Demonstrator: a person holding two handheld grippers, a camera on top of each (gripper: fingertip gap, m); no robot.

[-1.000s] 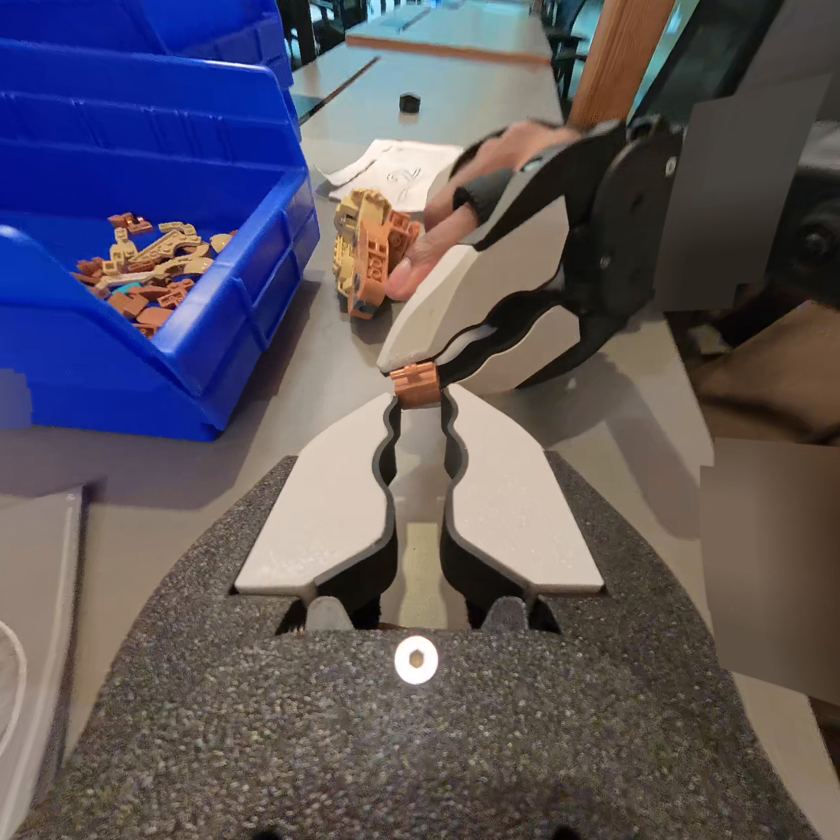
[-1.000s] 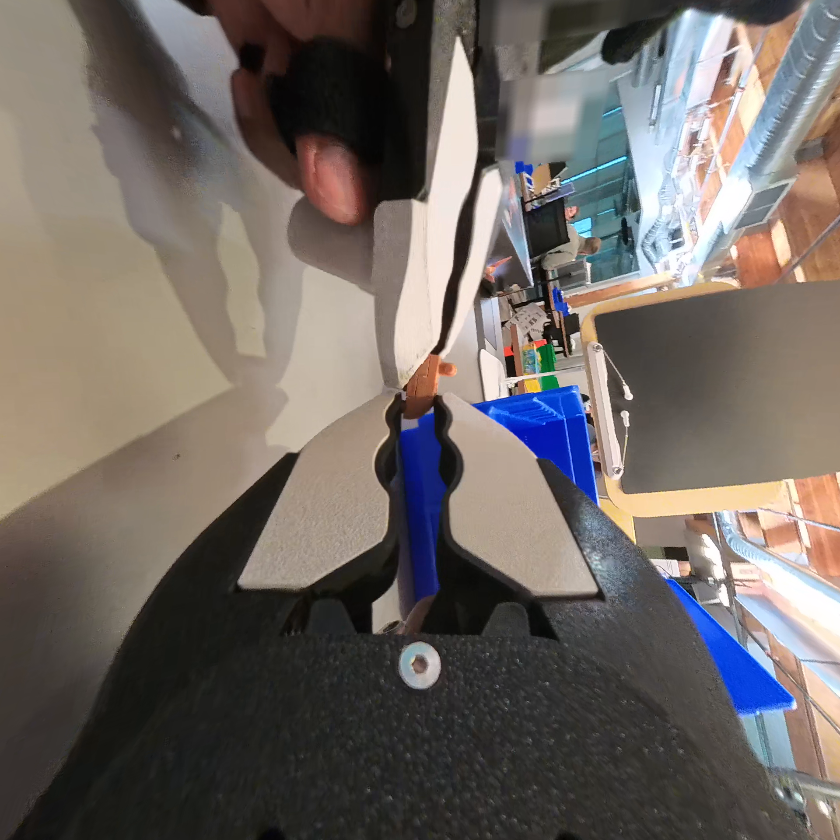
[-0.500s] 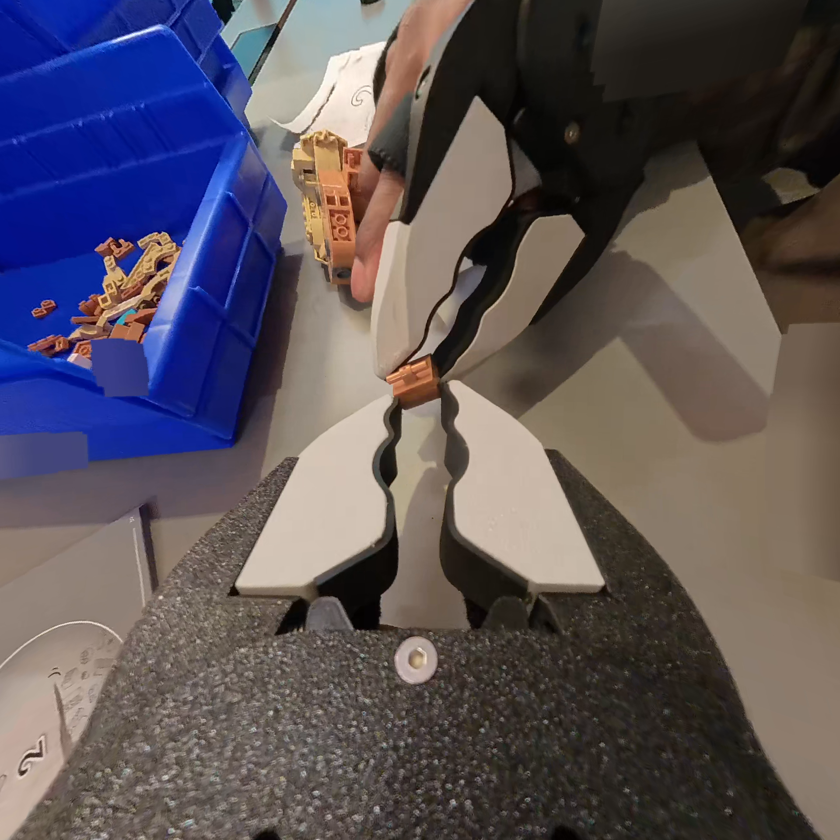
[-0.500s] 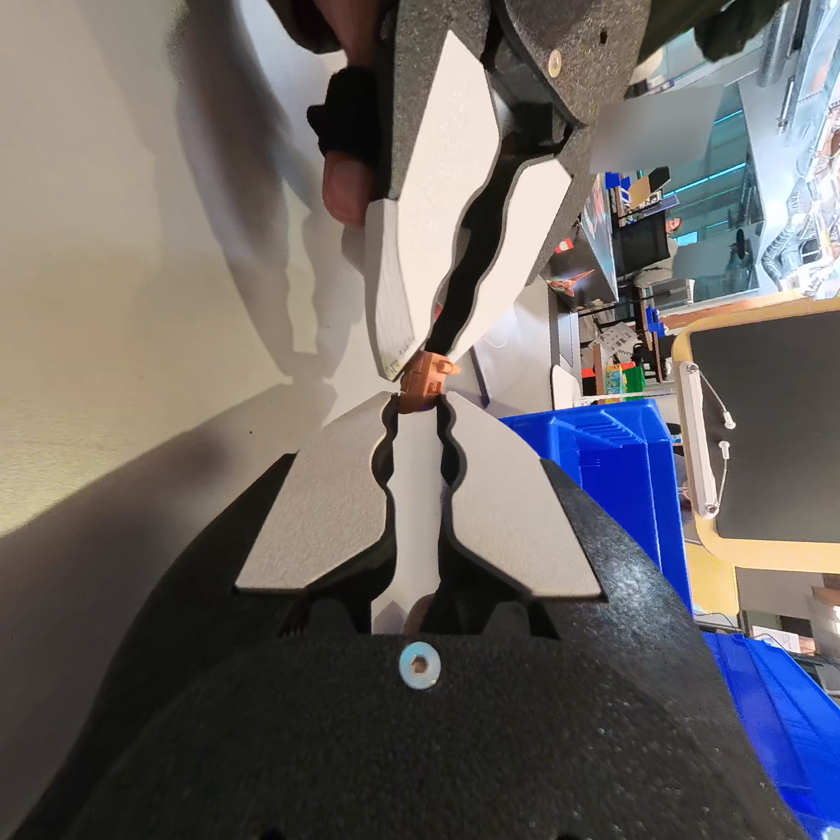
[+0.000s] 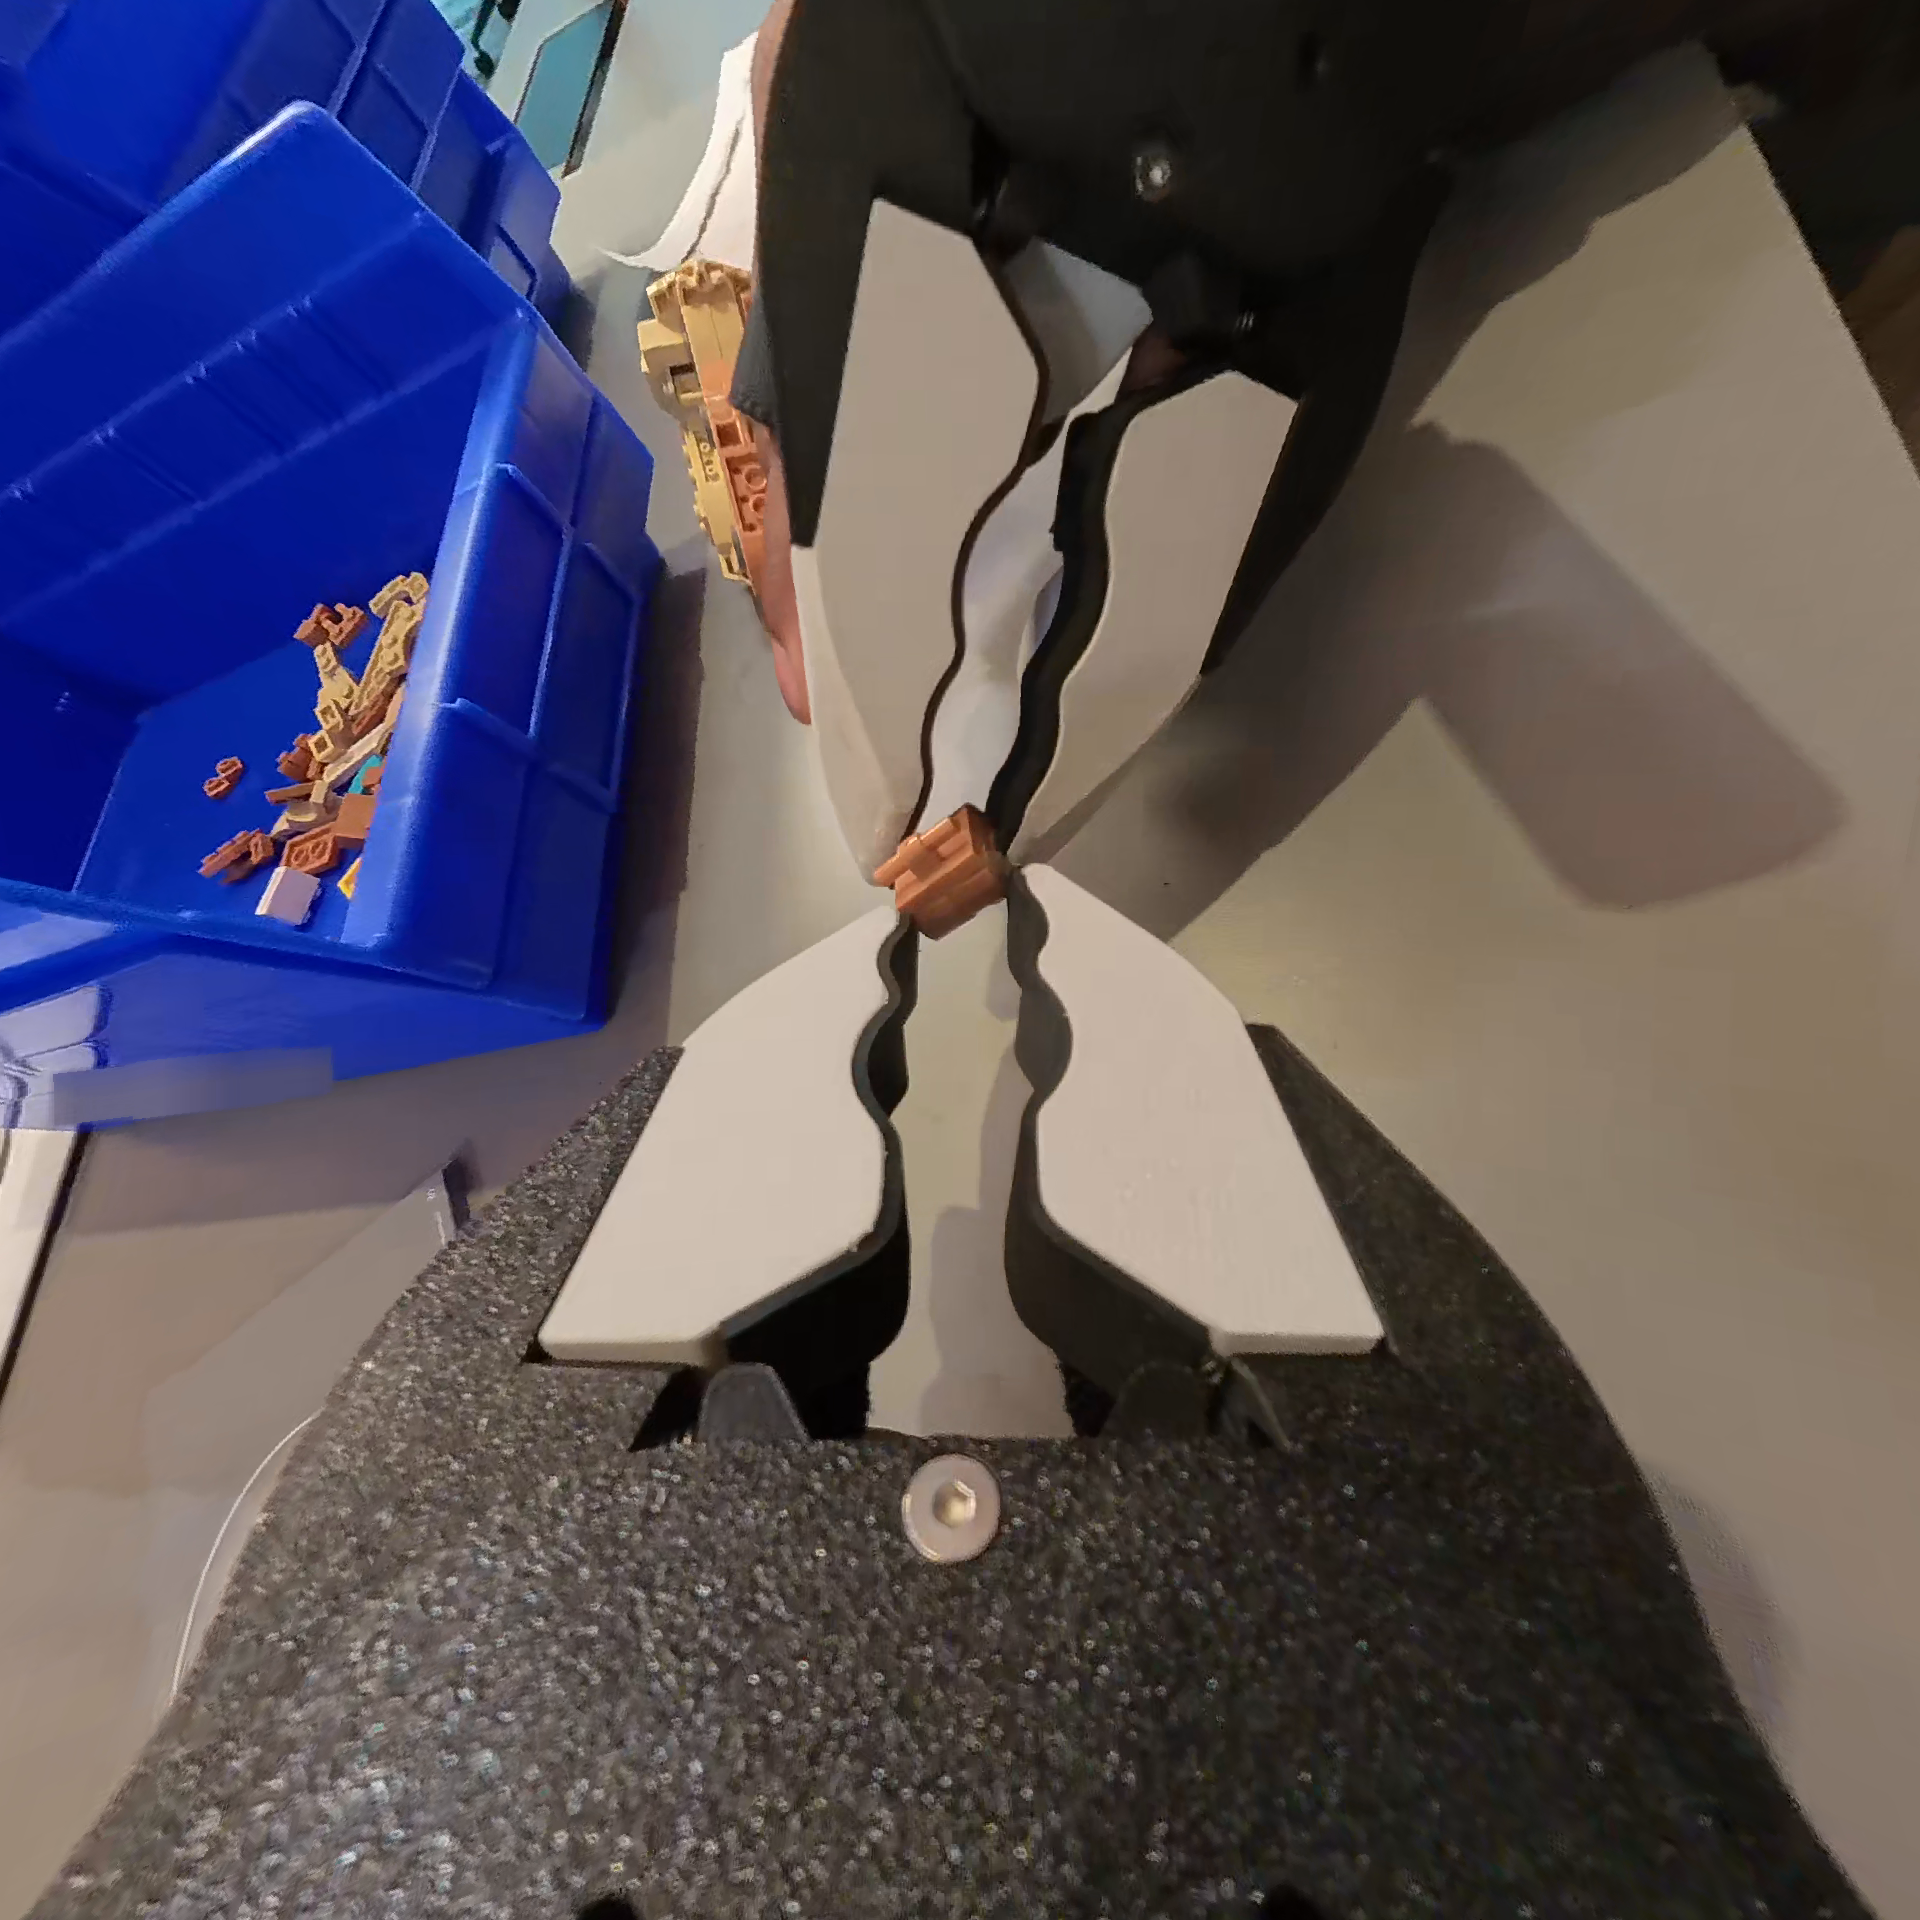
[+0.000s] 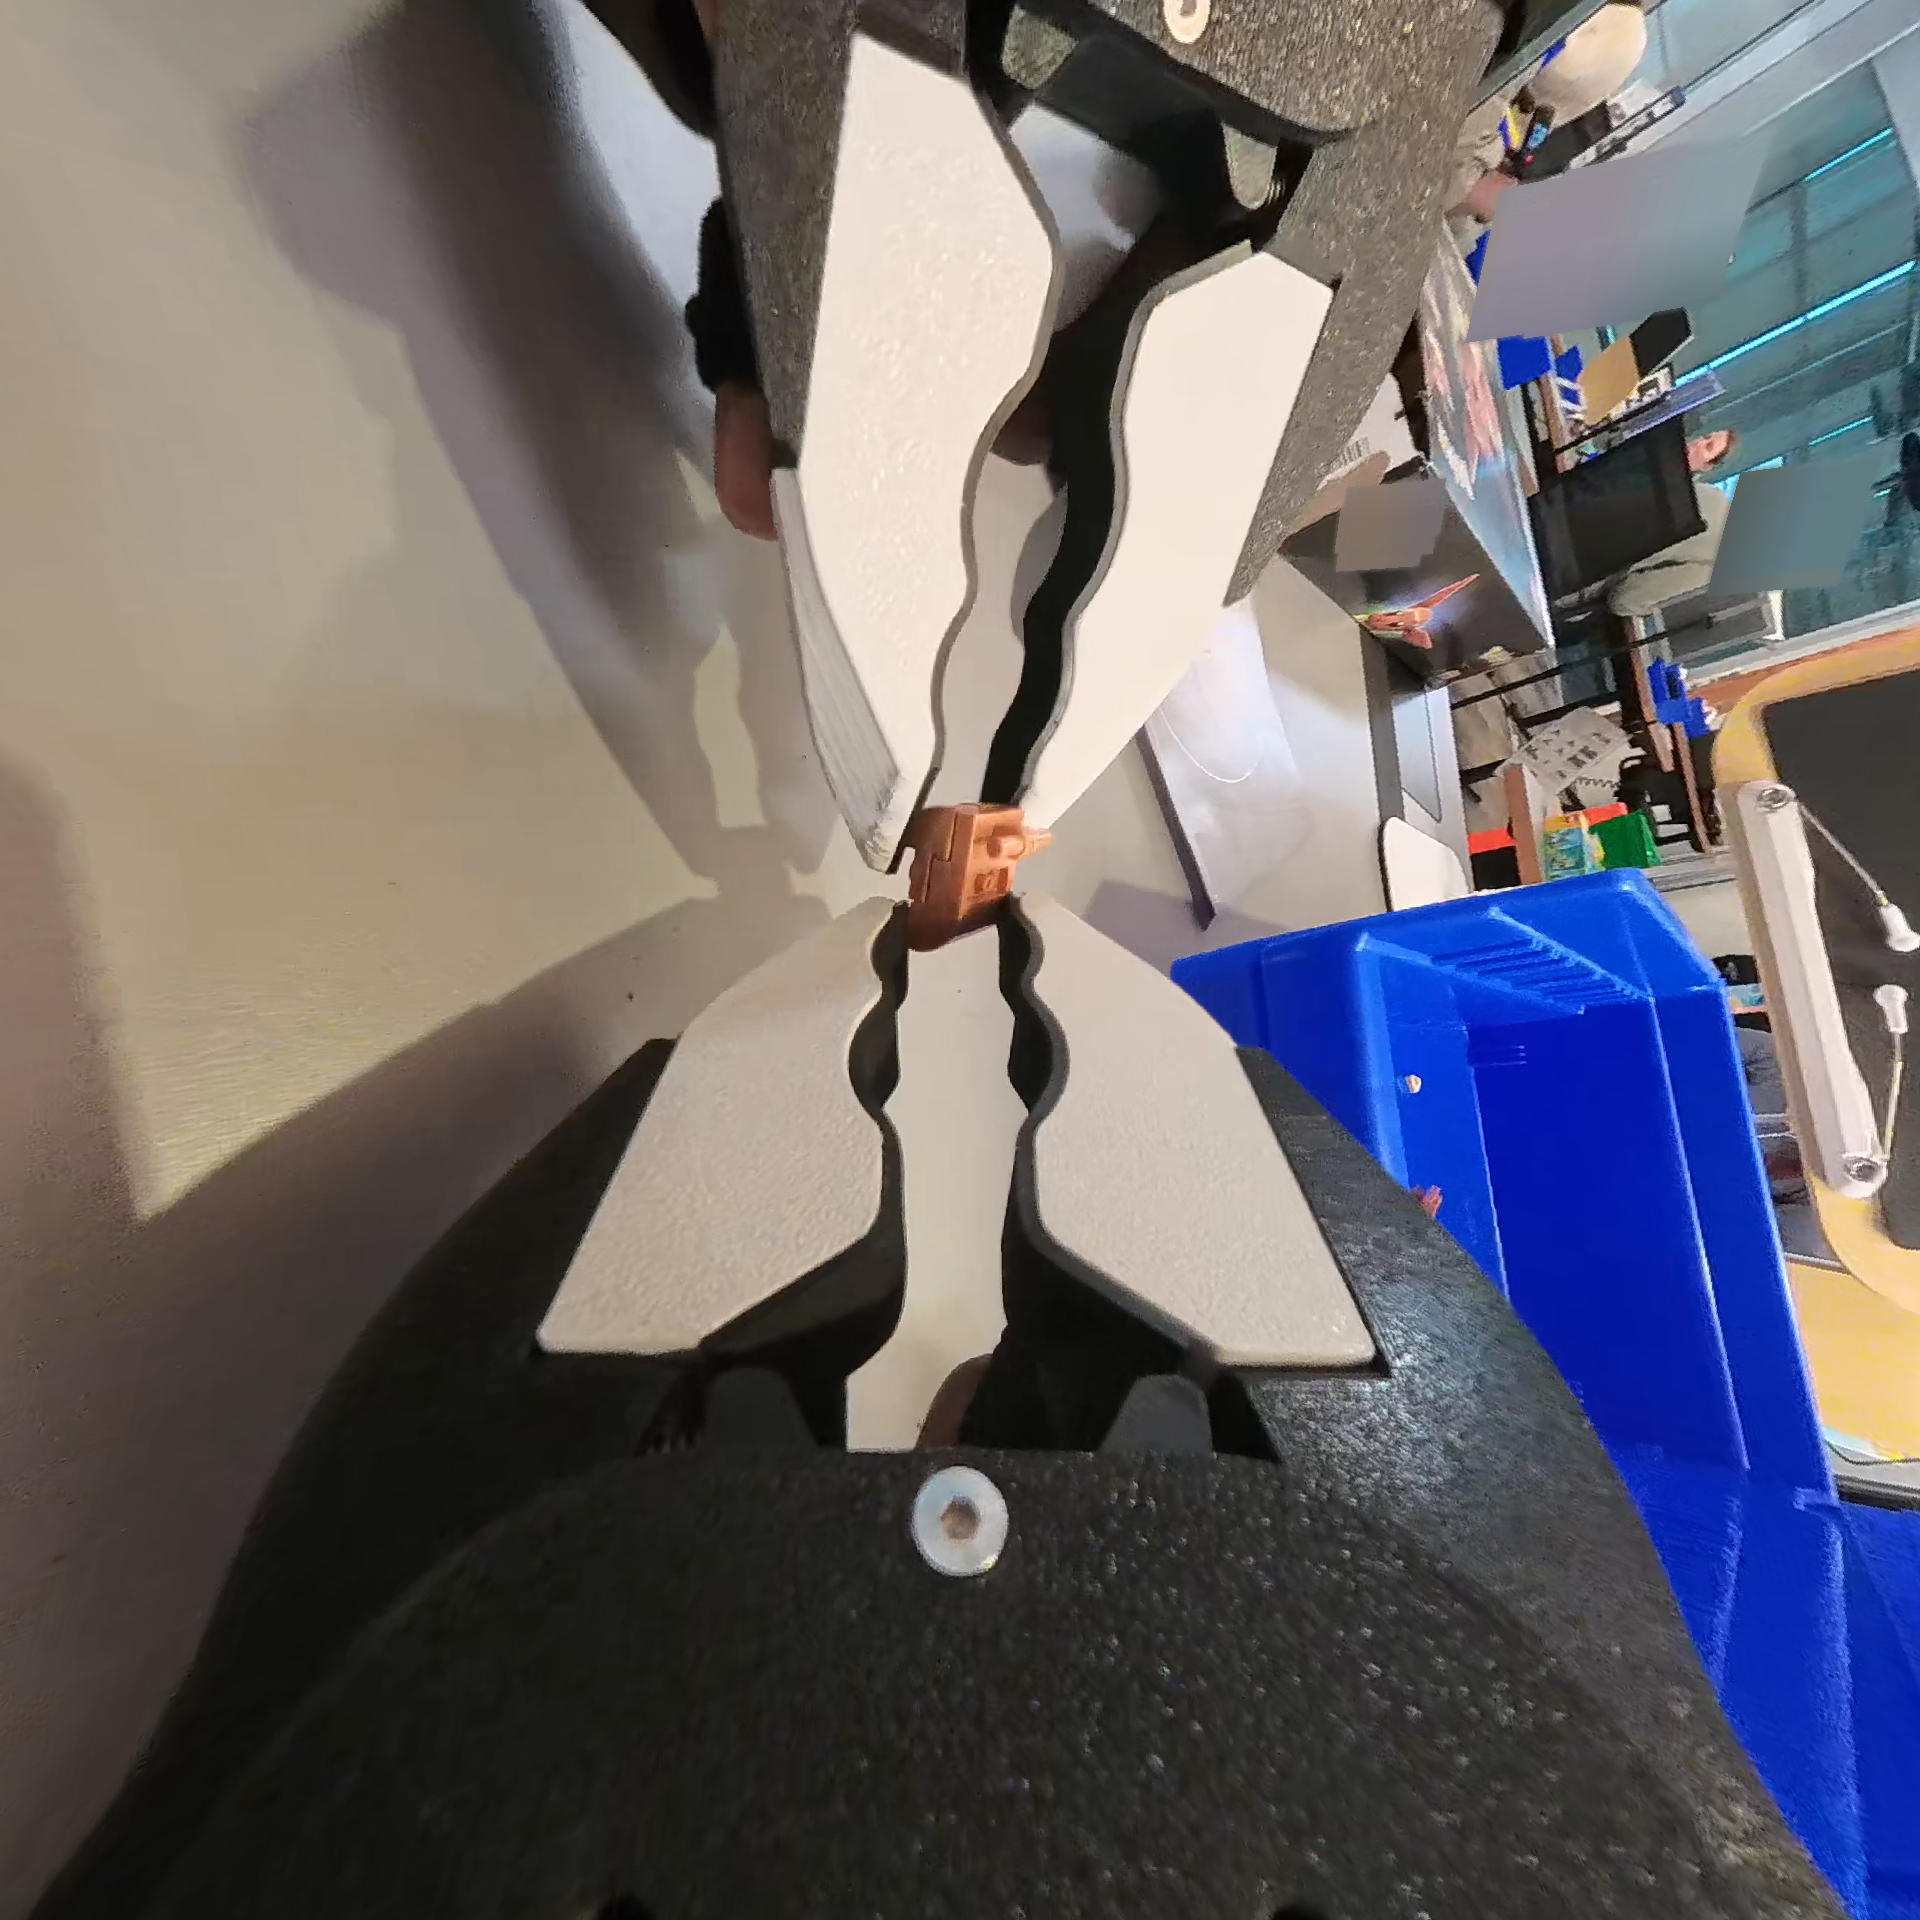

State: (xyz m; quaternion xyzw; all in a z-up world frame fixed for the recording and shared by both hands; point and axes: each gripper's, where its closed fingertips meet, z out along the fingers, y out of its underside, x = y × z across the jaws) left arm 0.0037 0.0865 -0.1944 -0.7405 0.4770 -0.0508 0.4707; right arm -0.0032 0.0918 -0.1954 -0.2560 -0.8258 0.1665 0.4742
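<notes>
Tilted steeper than before, both claws (image 5: 951, 894) (image 6: 954, 902) pinch one brown brick piece (image 5: 940, 868); no legible writing.

Supporting surface: a flat grey table (image 5: 1455, 1039), filling the right half and lower left of the left wrist view. Resting on it: a blue bin (image 5: 499, 790) at the left of the frame, with small brown and tan bricks inside; a second blue bin (image 5: 447, 156) behind it at upper left; a tan and orange brick assembly (image 5: 707, 416) at upper centre; white paper (image 5: 717, 166) just beyond that assembly.
</notes>
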